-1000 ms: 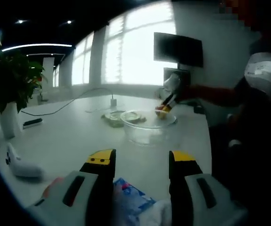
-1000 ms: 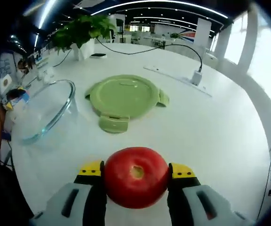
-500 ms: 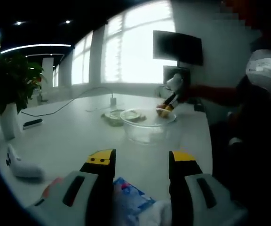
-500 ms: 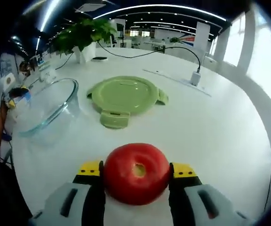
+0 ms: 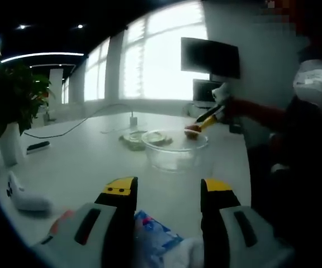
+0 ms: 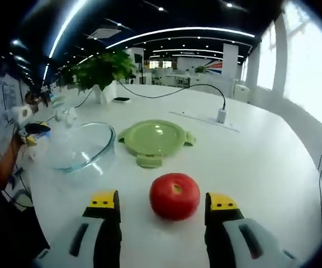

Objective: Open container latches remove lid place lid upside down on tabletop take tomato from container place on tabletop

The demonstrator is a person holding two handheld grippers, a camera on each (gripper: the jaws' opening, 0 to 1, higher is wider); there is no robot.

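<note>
A red tomato [image 6: 174, 195] rests on the white tabletop [image 6: 250, 162], just ahead of my right gripper [image 6: 164, 202], whose jaws stand open and apart from it. Beyond it lies the green lid [image 6: 154, 138] with its latch tabs spread, and to its left stands the clear glass container [image 6: 83, 148]. In the left gripper view my left gripper [image 5: 169, 192] is open and low over the table, with the glass container [image 5: 175, 149], the lid [image 5: 144, 137] and the tomato [image 5: 193, 129] far ahead. The right gripper [image 5: 208, 116] hangs above that tomato.
A blue-and-white packet [image 5: 155, 237] lies between my left jaws. A potted plant [image 5: 10, 111], a dark remote [image 5: 38, 146] and a white object [image 5: 24, 195] sit at the left. A cable with a power adapter [image 6: 220, 115] runs across the far table. A monitor [image 5: 210, 57] stands behind.
My right gripper has opened, let go of the tomato on the table and drawn back and up. The left gripper has stayed where it was.
</note>
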